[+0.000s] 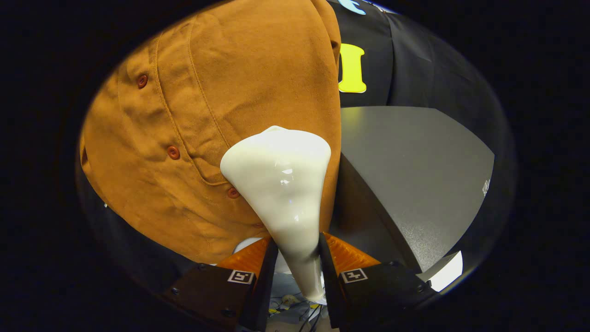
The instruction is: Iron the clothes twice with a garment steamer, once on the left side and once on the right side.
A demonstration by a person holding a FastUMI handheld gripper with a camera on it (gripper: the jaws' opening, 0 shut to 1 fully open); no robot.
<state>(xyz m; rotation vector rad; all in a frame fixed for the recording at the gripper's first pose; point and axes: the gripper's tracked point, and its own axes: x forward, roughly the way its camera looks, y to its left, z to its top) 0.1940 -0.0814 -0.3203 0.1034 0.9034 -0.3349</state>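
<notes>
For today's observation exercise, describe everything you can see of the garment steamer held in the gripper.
The garment steamer is glossy cream-white, plastic by the look of it, with light glinting on its shell. It has a narrow neck that widens into a broad, rounded head. The gripper is shut on the neck, one finger pressing each side. The head points away from the fingers and sits against the brown buttoned shirt, near its front placket, by the garment's edge. Its steam face is hidden.

Black cloth wall [410, 60] behind; grey tabletop [415, 175] below; glare on surface.
</notes>
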